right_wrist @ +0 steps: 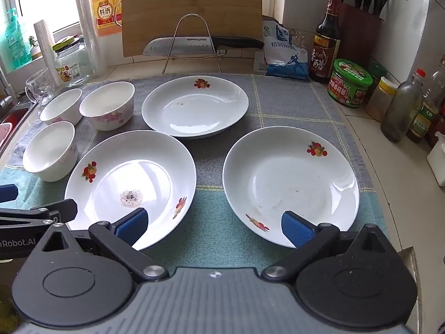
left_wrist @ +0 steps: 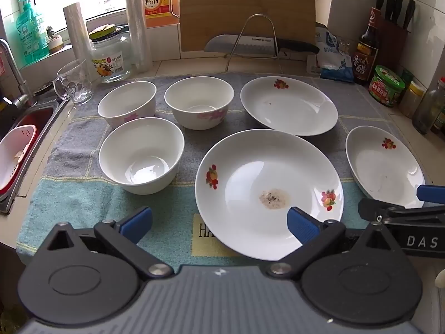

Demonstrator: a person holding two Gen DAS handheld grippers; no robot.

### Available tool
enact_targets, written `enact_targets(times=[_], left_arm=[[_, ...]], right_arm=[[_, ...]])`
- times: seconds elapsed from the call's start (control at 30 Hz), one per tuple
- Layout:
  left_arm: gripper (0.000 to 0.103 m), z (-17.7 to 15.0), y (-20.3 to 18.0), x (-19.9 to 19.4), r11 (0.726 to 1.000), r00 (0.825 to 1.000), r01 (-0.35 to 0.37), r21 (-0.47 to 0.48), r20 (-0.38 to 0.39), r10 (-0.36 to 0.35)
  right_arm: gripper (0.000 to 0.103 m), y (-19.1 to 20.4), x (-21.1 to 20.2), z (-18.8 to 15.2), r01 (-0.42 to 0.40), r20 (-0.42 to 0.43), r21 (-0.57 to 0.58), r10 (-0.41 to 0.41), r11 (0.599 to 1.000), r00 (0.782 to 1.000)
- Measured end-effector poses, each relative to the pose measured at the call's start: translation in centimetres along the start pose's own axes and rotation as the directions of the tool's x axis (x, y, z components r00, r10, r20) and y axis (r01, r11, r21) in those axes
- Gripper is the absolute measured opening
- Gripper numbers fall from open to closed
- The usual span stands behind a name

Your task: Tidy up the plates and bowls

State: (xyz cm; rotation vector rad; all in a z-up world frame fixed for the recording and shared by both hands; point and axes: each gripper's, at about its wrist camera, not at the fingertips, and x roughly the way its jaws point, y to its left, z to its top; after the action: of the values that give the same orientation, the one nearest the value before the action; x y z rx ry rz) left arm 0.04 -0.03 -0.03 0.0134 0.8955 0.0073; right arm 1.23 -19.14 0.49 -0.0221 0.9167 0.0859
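Both spread wide, holding nothing: left hand-held gripper (left_wrist: 219, 224) and right hand-held gripper (right_wrist: 214, 226) hover over the towel (right_wrist: 292, 94) on the tabletop. Three plates (right_wrist: 194, 105) right, three bowls (left_wrist: 140, 154) left (one plate's got crumbs).

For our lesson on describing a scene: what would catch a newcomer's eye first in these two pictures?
Three white plates with fruit prints lie on the towel; the near left plate carries a speckled patch of residue in its middle. Three white bowls cluster at the towel's left. Behind them a big knife rests on a wire rack before an upright cutting board.
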Motion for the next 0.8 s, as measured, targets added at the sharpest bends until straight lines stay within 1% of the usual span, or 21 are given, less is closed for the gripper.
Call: enact_targets(times=[0.8], left_arm=[[0.102, 0.61, -0.27, -0.48, 1.0, 1.0, 0.004, 0.002, 0.009, -0.004]], right_arm=[[0.103, 0.02, -0.15, 0.14, -0.002, 0.002, 0.002, 0.002, 1.0, 1.0]])
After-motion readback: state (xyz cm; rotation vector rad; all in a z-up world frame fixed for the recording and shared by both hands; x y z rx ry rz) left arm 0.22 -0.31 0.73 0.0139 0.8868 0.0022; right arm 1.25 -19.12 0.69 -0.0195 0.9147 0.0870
